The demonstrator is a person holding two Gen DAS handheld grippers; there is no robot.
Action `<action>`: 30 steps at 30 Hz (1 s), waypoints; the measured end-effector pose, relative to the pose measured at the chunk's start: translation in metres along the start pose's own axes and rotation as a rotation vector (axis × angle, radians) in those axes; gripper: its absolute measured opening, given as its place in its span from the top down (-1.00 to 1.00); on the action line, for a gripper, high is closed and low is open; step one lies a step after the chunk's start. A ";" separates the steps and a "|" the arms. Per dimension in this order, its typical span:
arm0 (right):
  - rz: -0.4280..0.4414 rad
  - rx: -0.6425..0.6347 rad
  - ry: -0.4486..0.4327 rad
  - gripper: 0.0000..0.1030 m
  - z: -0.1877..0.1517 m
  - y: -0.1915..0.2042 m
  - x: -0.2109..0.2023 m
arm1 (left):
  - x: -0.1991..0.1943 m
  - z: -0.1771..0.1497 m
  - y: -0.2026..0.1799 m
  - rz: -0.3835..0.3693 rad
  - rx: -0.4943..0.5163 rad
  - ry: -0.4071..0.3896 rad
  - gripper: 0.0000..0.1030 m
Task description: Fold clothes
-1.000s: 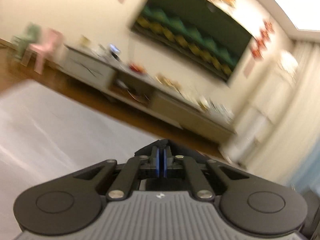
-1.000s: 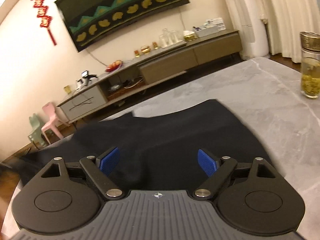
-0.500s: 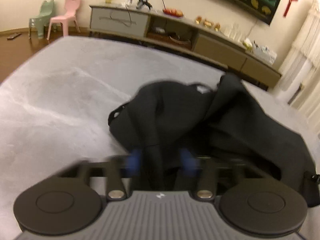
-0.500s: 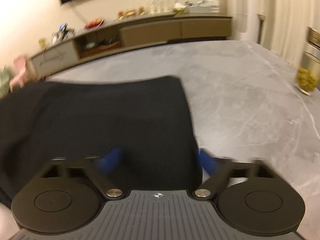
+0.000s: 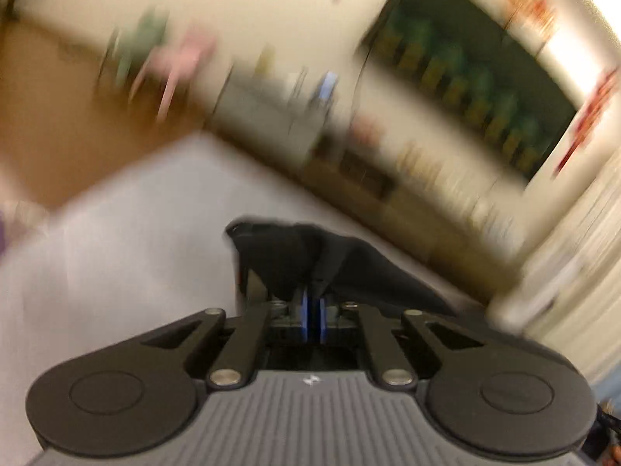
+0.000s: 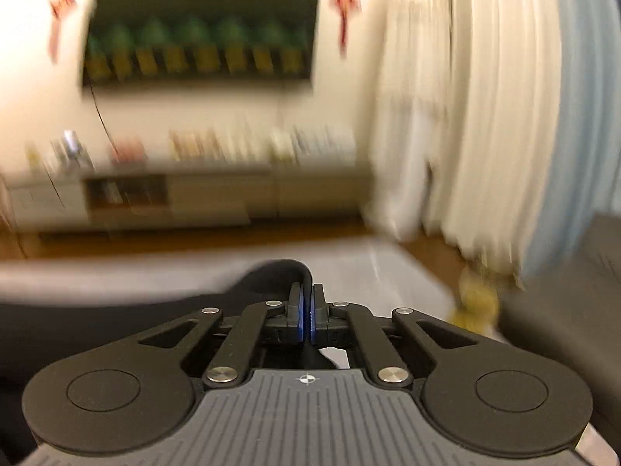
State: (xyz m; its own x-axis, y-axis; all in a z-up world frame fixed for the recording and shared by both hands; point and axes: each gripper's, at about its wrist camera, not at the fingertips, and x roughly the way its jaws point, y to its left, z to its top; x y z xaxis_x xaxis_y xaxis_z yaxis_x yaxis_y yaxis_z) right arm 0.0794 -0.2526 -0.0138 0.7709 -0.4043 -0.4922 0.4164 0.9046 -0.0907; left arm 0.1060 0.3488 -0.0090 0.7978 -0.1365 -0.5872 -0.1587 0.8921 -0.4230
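Gripping one black garment (image 5: 295, 256), left tool (image 5: 313, 306), right tool (image 6: 307, 312), both clamped

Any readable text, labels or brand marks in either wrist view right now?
No readable text.
Red hanging wall decorations: motion-blurred, illegible.
Dark wall panel with green and gold shapes: pattern only.
Small white emblem on the grey ribbed gripper body: a symbol, no letters.
Black garment: no label visible.
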 end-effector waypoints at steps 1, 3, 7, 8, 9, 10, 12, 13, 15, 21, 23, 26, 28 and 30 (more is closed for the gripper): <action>-0.027 -0.008 0.068 0.94 -0.013 -0.002 0.018 | 0.003 -0.003 -0.005 0.026 0.043 0.008 0.81; 0.003 0.000 0.076 0.81 -0.018 0.001 0.015 | 0.002 -0.008 -0.014 0.052 0.109 0.013 0.43; 0.078 0.019 0.068 -0.40 -0.024 0.008 0.003 | 0.005 -0.012 -0.024 0.026 0.126 0.018 -0.06; 0.097 0.024 0.066 -0.64 -0.026 0.010 0.001 | 0.010 -0.013 -0.028 0.032 0.132 0.033 -0.06; 0.115 0.029 0.064 -0.82 -0.027 0.012 -0.002 | 0.017 -0.015 -0.029 0.040 0.138 0.054 -0.06; 0.134 0.033 0.062 -0.82 -0.029 0.014 -0.005 | 0.024 -0.017 -0.029 0.050 0.142 0.076 -0.06; 0.161 0.034 0.075 -0.82 -0.031 0.014 -0.005 | 0.032 -0.022 -0.035 0.070 0.158 0.102 0.01; 0.168 0.027 0.093 -0.82 -0.032 0.013 0.000 | 0.035 -0.023 -0.035 0.077 0.166 0.108 0.04; 0.181 0.014 0.130 -0.79 -0.034 0.010 0.009 | 0.041 -0.025 -0.037 0.090 0.183 0.121 0.78; 0.219 -0.025 0.240 1.00 -0.038 0.000 0.036 | 0.012 -0.005 -0.048 0.012 0.202 -0.073 1.00; 0.280 -0.002 0.105 1.00 -0.016 -0.007 0.015 | -0.013 0.019 -0.047 -0.063 0.141 -0.192 1.00; 0.290 0.050 -0.098 1.00 0.022 -0.027 -0.016 | -0.025 0.054 -0.056 -0.063 0.147 -0.279 1.00; 0.204 0.108 -0.115 0.93 0.032 -0.044 -0.005 | -0.007 0.067 -0.056 -0.061 0.161 -0.204 0.97; 0.176 0.124 0.039 -0.04 0.021 -0.057 0.034 | 0.015 0.055 -0.046 -0.014 0.183 -0.093 0.36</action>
State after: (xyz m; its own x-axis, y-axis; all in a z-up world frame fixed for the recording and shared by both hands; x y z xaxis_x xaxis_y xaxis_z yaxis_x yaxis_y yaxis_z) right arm 0.0924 -0.3208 -0.0075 0.8189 -0.2335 -0.5242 0.3345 0.9365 0.1054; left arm 0.1576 0.3296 0.0394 0.8507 -0.1169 -0.5125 -0.0455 0.9549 -0.2934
